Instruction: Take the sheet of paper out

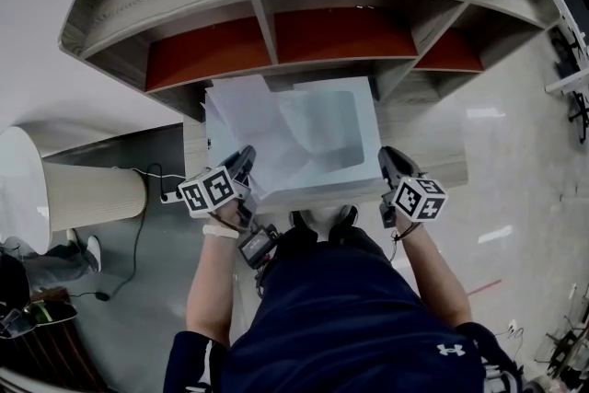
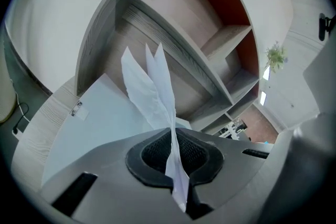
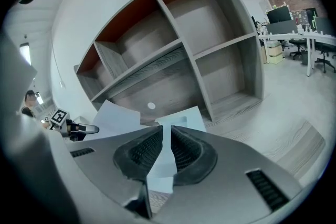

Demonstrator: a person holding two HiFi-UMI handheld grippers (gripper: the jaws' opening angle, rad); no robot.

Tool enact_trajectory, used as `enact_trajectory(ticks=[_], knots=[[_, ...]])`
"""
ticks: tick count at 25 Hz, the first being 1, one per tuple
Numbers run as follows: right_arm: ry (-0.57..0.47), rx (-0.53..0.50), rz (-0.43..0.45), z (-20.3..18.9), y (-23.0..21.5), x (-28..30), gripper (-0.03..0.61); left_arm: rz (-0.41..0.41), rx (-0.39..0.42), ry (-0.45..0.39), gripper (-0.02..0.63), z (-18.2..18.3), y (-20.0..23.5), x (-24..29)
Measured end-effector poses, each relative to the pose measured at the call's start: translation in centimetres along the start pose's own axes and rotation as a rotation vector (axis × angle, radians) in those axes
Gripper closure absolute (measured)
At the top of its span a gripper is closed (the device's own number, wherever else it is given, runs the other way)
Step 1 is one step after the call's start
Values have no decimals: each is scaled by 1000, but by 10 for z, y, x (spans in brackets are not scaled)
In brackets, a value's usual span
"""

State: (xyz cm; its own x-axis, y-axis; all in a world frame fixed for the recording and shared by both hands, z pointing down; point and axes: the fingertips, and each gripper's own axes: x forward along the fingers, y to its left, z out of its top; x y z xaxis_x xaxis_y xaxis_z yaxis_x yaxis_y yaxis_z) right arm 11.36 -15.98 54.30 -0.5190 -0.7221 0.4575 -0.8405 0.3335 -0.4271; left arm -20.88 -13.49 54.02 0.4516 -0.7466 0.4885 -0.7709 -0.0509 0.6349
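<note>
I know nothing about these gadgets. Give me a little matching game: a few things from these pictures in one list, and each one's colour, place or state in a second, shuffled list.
Things:
1. sheet of paper
2. left tongs
3. right tongs
4. shelf's back panels

Descriptions:
A. red
B. clamped on the pale case's near right corner
C. white, creased, lifted above the pale case
D. shut on the paper

Pairs: 1-C, 2-D, 3-B, 4-A
</note>
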Motion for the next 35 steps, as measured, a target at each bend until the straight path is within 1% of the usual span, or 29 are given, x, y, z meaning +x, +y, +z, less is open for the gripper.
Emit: enact_trajectory(ticks=[4,8,10,15,20,24,29,32,35], knots=[[-4,2,-8,4,0,-3,538,-9,-2,-38,594,8,-16,-3],[-28,6,-10,16,6,-9,545,-61,-53,-68,594,9,-38,-5],[-59,-3,-3,29,13,-14,546,-86,-72,-85,594,10,-46,-7],[-136,-43,27,62,34,-31,546,-132,-62,-101,594,16,-70,-16],[-195,-74,72,93,58,-44,546,-176,-118,-131,594,25,-86,-24],[-219,-102,105,106,75,-53,546,-186,-124,-134,594,22,-96,-27],[-240,-155,141,112,88,-58,546,-198,-134,-121,594,13,-104,-26],[-266,-174,147,116,90,-60,548,-211,-128,-124,594,14,-107,-26],[-291,-227,134,123,89,-66,551,-223,-124,-124,594,13,-111,-27]])
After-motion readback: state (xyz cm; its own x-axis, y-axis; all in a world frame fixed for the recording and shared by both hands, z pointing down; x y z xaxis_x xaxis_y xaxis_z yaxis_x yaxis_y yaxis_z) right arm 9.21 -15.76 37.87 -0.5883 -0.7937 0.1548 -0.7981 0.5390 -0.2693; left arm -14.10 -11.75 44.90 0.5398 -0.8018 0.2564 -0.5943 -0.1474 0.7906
